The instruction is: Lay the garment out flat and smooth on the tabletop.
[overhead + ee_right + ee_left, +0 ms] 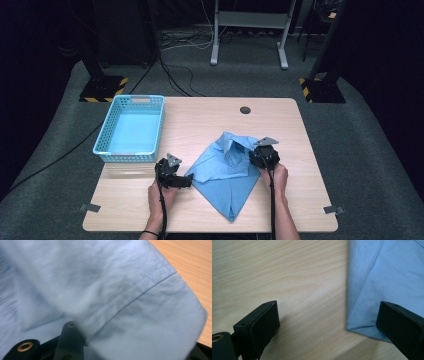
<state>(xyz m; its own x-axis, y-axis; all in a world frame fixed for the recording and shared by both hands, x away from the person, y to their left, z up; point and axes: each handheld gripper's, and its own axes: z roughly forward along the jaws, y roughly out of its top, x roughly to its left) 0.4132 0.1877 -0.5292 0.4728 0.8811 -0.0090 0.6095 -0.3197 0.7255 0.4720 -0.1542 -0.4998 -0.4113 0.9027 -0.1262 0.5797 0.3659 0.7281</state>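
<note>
High view: an empty blue basket (131,128) is seen at the left of the wooden table (200,120), and just below it the left gripper (186,181) is held released, its jaws spread wide at the left corner of a blue shirt (225,175) that lies in the middle of the table. At the shirt's right edge the right gripper (257,157) appears to be clamped on a stitched fold, though the pads are covered by cloth.

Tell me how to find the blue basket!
Look at the wooden table. At its far left corner sits the basket, light blue plastic with walls full of little holes. Unlike the soft, crumpled blue shirt beside it, it is stiff, boxy and has nothing inside.
</note>
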